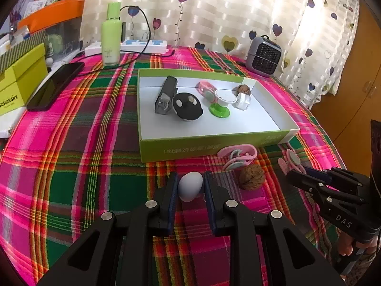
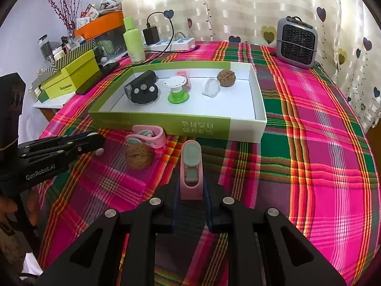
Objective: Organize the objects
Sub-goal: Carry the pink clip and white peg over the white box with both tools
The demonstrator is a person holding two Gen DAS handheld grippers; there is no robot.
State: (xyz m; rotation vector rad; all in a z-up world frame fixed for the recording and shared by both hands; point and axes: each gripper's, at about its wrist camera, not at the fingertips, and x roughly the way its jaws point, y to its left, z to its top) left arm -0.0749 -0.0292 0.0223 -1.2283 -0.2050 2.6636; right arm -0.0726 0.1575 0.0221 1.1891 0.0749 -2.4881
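Note:
In the left wrist view my left gripper (image 1: 190, 181) is shut on a small white egg (image 1: 190, 188), low over the plaid cloth in front of the green-and-white box (image 1: 209, 146). My right gripper (image 2: 191, 182) is shut on a pink and grey clip (image 2: 191, 166), which points at the box (image 2: 247, 128). Between the two grippers lie a second pink clip (image 2: 147, 136) and a walnut (image 2: 139, 158) on the cloth. The box holds a black case (image 1: 165, 94), a black round piece (image 1: 187, 106), a green-footed white stand (image 1: 221, 103), another clip, a clear cap and a walnut (image 1: 243, 89).
A small grey heater (image 2: 296, 43) stands at the back right. A green bottle (image 1: 110, 35), a power strip with cable (image 1: 142, 45), a phone (image 1: 54, 85) and yellow-green boxes (image 1: 21, 78) crowd the back left. A person's hand (image 1: 347, 245) holds the right gripper's handle.

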